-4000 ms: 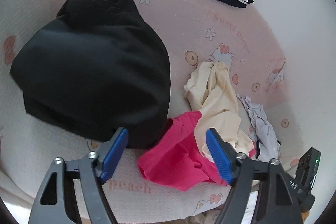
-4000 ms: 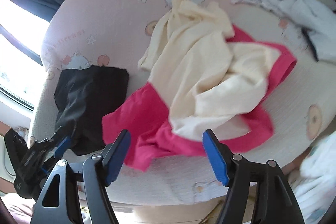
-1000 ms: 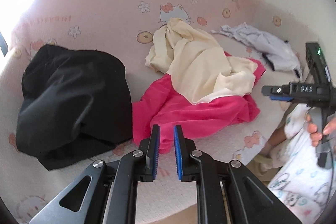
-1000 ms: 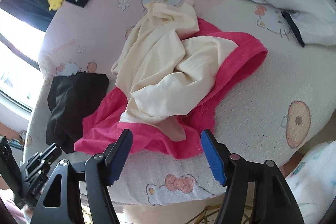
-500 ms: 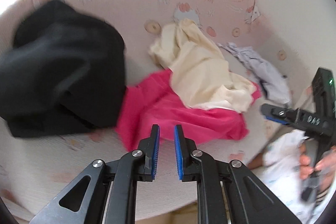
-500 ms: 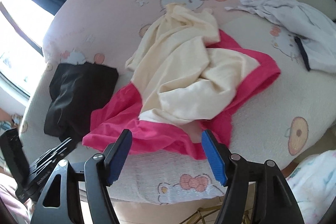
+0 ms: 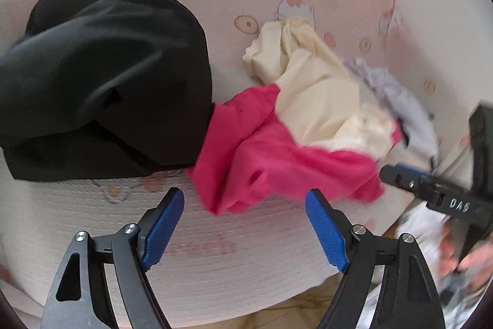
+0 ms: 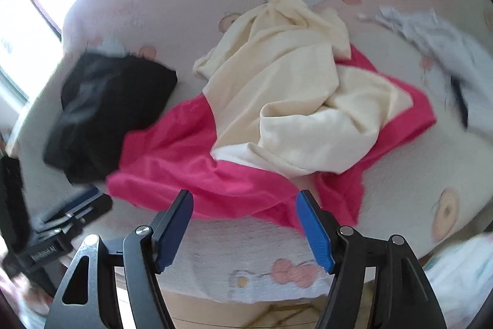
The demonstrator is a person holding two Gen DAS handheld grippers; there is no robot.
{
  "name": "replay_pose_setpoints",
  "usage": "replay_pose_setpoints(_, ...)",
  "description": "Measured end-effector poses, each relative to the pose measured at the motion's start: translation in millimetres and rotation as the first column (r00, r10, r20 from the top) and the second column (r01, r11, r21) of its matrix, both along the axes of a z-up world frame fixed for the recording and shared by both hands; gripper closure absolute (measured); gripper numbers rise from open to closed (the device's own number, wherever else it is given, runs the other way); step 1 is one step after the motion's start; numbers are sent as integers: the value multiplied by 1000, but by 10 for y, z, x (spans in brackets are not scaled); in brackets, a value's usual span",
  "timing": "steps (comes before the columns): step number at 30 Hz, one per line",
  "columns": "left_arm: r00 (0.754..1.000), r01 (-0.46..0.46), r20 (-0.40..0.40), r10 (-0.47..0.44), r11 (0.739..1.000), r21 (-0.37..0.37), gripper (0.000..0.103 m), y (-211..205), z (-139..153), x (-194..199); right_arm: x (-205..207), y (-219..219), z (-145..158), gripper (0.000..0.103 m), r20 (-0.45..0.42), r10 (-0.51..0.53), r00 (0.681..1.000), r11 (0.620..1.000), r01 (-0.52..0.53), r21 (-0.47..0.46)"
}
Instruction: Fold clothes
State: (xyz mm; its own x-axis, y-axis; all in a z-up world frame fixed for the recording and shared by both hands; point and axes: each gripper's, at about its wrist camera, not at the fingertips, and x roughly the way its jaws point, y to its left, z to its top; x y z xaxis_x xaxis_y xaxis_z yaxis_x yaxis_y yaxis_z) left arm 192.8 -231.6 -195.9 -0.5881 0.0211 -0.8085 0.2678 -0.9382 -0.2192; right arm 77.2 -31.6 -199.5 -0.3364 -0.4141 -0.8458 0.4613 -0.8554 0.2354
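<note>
A crumpled pink garment lies on the cartoon-print bedsheet, under a cream garment and beside a black one. The left gripper is spreading its jaws, nothing between them. The right gripper hangs wide apart, empty, over the pink hem.

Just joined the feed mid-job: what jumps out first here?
The bright pink garment sprawls mid-bed with a cream garment crumpled on top. A black garment sits at its left, overlapping the pink edge. Both claws, left claw opening and right claw open, hold nothing.
</note>
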Motion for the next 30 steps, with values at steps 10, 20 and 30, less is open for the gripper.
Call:
replay_pose_setpoints(10,993,116,35,-113,882,-457,23,454,34,56,-158,376,-338,34,228,-71,971,987,101,-122)
replay_pose_setpoints(20,927,308,32,-374,710,-633,23,1061,123,-321,-406,1170,-559,34,315,-239,918,930,309,-196)
replay_pose_setpoints(30,768,478,124,-629,433,-764,23,1811,6,-542,-511,1311,-1015,34,523,-200,828,814,438,-381)
